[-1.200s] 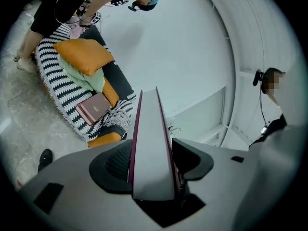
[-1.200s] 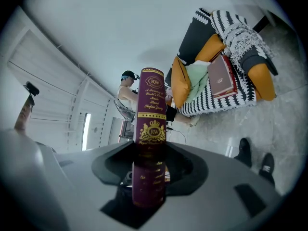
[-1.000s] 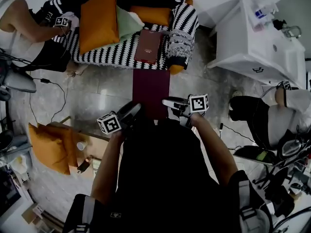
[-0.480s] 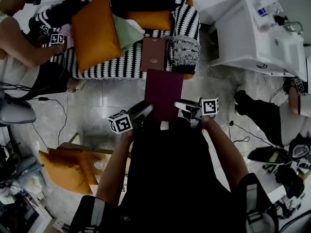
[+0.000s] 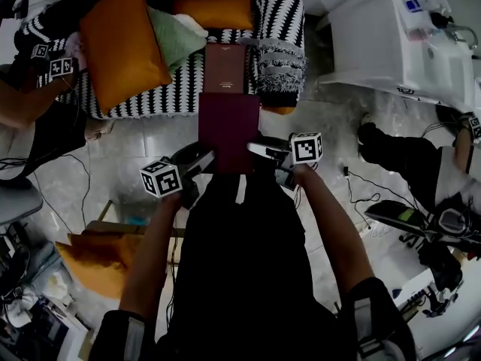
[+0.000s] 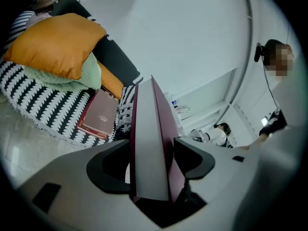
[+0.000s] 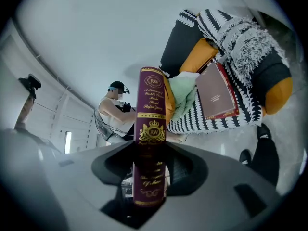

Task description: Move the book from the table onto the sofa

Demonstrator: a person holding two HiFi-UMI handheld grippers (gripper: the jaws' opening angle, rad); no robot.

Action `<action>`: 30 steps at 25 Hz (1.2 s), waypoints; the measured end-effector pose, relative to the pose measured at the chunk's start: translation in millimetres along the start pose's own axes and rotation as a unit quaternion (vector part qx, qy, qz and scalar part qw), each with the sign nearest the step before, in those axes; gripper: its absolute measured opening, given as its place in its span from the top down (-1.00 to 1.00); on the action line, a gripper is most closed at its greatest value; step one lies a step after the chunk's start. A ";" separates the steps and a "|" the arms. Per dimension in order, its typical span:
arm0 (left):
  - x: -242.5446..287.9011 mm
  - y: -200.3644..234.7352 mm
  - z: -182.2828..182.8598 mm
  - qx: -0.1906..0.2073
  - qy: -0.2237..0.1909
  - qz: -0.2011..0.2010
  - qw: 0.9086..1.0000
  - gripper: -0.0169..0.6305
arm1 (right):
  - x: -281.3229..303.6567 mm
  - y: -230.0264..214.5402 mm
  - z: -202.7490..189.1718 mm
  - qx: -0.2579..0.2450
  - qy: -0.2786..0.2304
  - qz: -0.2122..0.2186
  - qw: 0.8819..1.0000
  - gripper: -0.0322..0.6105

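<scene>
Fingers of left gripper (image 6: pixel 151 160): clamped, it seems, on the page edge of the maroon book (image 6: pixel 150 138), with the jaws just having opened a little wider.
Fingers of right gripper (image 7: pixel 150 165): closed on the spine.
Place of maroon book: in the air, cover up, far edge over the front of the sofa (image 5: pixel 173 96).
Sofa seat: second book (image 5: pixel 225 68) lying beside the green cushion (image 5: pixel 173 36).

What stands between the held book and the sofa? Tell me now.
Nothing visible stands between the maroon book and the sofa. On the seat straight ahead, a second book lies between a green cushion and a fringed throw.
</scene>
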State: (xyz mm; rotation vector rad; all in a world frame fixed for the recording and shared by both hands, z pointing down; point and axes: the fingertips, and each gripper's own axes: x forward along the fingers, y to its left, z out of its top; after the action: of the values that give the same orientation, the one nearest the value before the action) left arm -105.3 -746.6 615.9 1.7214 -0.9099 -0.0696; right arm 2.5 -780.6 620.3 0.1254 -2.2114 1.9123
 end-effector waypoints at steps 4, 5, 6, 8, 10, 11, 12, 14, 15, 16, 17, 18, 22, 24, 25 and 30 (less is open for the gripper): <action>22.5 37.7 14.4 0.021 0.023 0.026 0.999 0.08 | 16.8 -34.7 24.2 0.002 -0.001 0.001 1.000 0.26; 29.5 47.2 16.3 0.026 0.030 0.032 0.999 0.09 | 19.5 -44.7 29.2 0.004 0.000 -0.002 1.000 0.26; 36.6 56.3 18.1 0.029 0.035 0.036 0.998 0.09 | 21.9 -54.3 34.1 0.005 0.001 -0.005 1.000 0.26; 50.6 73.3 23.3 0.026 0.038 0.038 0.998 0.09 | 26.7 -72.5 45.6 0.009 -0.001 -0.005 1.000 0.26; 62.8 90.4 27.9 0.026 0.039 0.039 0.998 0.09 | 32.6 -90.8 55.6 0.011 -0.002 -0.006 1.000 0.26; 68.4 99.6 29.5 0.025 0.039 0.041 0.998 0.09 | 36.0 -100.1 60.1 0.012 -0.002 -0.008 1.000 0.26; 74.5 109.3 31.5 0.023 0.037 0.042 0.998 0.09 | 39.2 -110.3 65.1 0.014 -0.003 -0.010 1.000 0.26; 88.9 129.1 37.8 0.019 0.028 0.044 0.998 0.08 | 45.0 -132.9 77.4 0.018 -0.004 -0.014 1.000 0.26; 96.3 139.0 41.0 0.017 0.025 0.044 0.999 0.08 | 48.1 -143.5 83.8 0.021 -0.003 -0.016 1.000 0.26; 103.5 148.8 43.4 0.017 0.024 0.044 0.999 0.08 | 51.4 -153.4 89.8 0.022 0.000 -0.018 1.000 0.26; 110.5 158.5 45.5 0.016 0.026 0.045 0.999 0.08 | 54.8 -163.0 95.6 0.020 0.004 -0.021 1.000 0.26; 117.4 168.0 47.6 0.017 0.029 0.046 0.998 0.08 | 58.2 -172.2 101.6 0.016 0.008 -0.026 0.999 0.26; 142.9 199.4 62.8 0.019 0.036 0.049 0.998 0.07 | 70.2 -202.2 129.9 0.000 0.008 -0.046 0.999 0.26; 152.8 212.3 73.3 0.018 0.035 0.051 0.998 0.07 | 76.2 -214.1 143.9 -0.001 0.004 -0.052 0.999 0.26; 156.8 218.4 77.6 0.017 0.036 0.053 0.998 0.07 | 79.5 -219.3 149.9 -0.001 0.003 -0.055 0.998 0.26; 169.7 240.5 94.3 0.024 0.047 0.056 0.997 0.06 | 93.7 -236.1 169.5 0.001 -0.005 -0.077 0.997 0.25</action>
State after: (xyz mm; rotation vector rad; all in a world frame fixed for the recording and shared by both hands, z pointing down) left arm -159.4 -940.2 850.6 1.7006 -0.9433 0.1084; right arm -58.6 -976.4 846.5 0.2978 -2.1374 1.8363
